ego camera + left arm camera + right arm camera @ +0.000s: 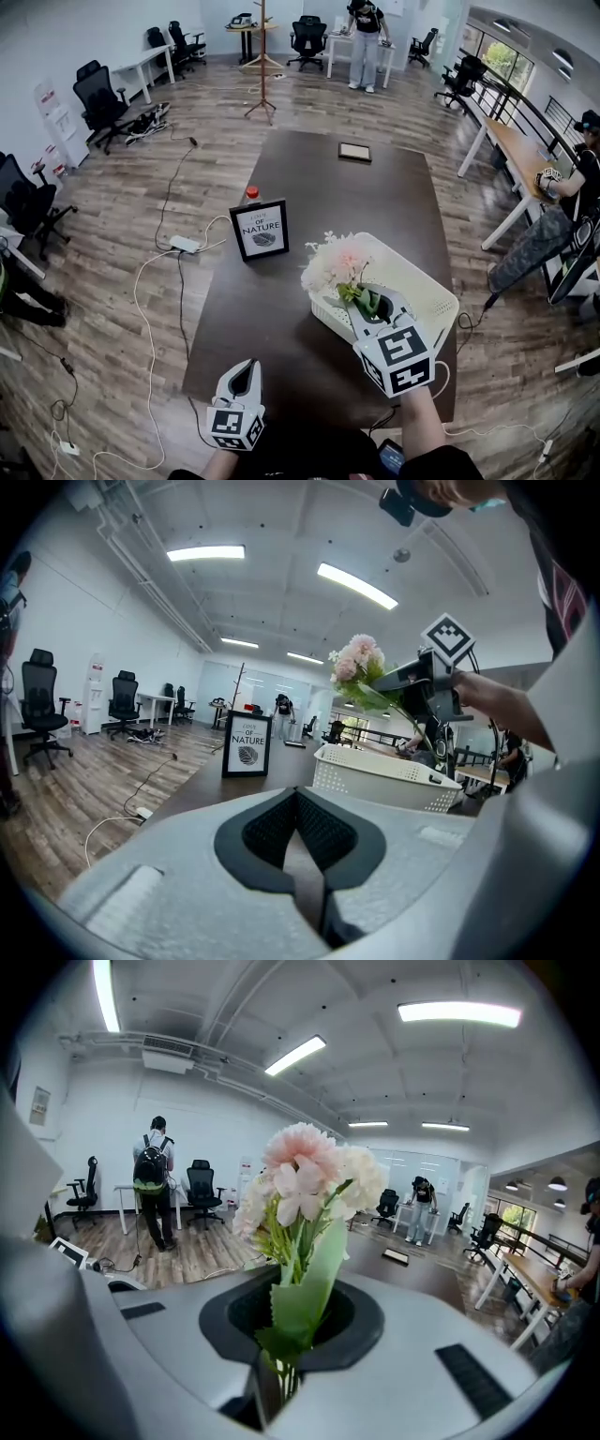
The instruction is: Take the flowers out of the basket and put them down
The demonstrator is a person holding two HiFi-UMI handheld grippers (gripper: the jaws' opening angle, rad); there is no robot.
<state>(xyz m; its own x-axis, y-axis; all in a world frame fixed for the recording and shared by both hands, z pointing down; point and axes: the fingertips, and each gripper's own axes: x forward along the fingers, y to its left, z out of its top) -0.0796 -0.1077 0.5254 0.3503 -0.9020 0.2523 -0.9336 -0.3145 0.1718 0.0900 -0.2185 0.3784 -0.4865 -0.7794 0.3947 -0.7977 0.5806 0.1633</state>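
Jaws of the right gripper (279, 1340) are pinched on the green stems of the flowers (309, 1176), with the pink and white blooms standing upright beyond them. Flowers are held in the air above the white perforated basket (427, 292), over its left end. Basket rests on the tabletop (375, 197) at the near right corner. Jaws of the left gripper (298, 822) are pressed together with nothing between them; this gripper hovers over the near edge of the tabletop, left of the basket. A framed sign (260, 230) stands upright near the left edge
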